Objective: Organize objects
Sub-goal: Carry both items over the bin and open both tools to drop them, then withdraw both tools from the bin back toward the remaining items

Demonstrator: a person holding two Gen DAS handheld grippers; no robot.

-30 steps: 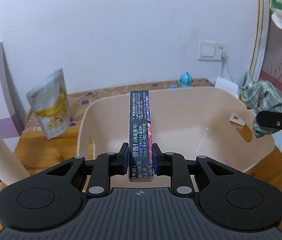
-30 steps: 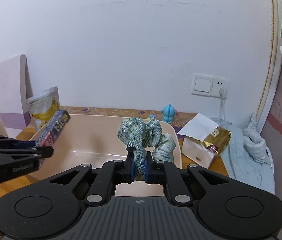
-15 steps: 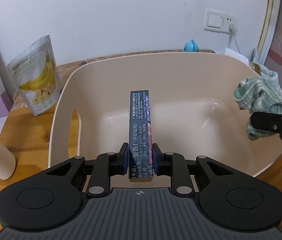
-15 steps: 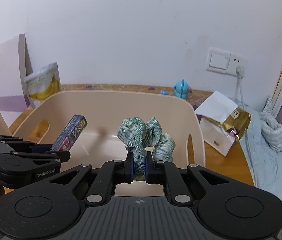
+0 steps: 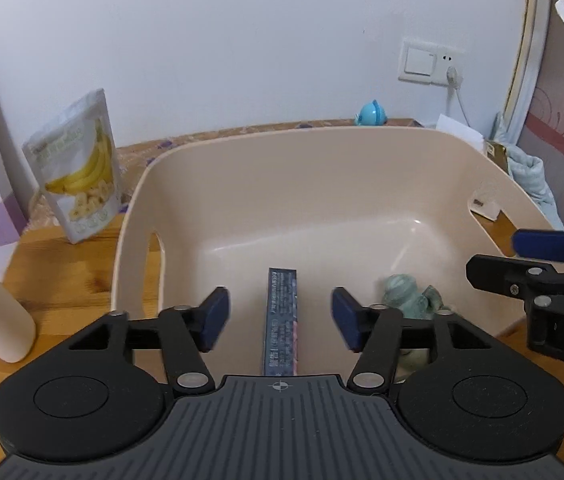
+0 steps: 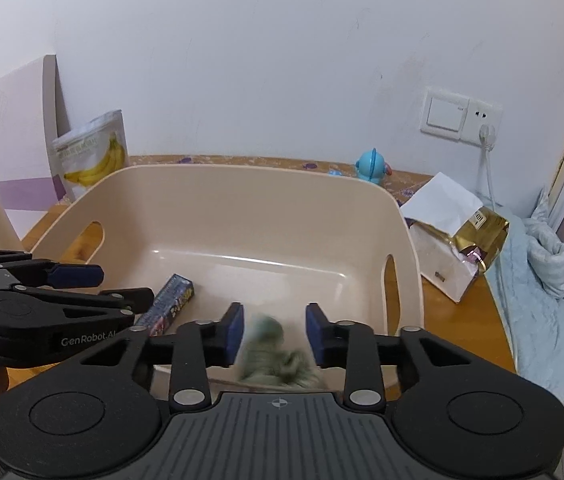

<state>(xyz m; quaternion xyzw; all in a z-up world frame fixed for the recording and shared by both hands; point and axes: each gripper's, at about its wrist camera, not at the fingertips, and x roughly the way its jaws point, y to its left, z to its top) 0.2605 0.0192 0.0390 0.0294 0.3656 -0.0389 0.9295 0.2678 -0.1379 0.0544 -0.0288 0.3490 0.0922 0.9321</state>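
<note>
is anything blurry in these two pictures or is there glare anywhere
Right wrist view: the green cloth between the open right gripper is smeared by motion blur; the box stays sharp. Left wrist view: the cloth looks crisper, a small bright glare sits on the bin floor, and fisheye bending curves the edges.

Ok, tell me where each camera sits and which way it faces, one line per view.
Left wrist: on the left gripper, looking forward and down into the beige bin; its open fingers frame the dark box, the right gripper enters at right.
Right wrist: on the right gripper, facing the same bin; open fingers around the blurred green cloth.
Shared: bin, box, cloth, banana pouch.
</note>
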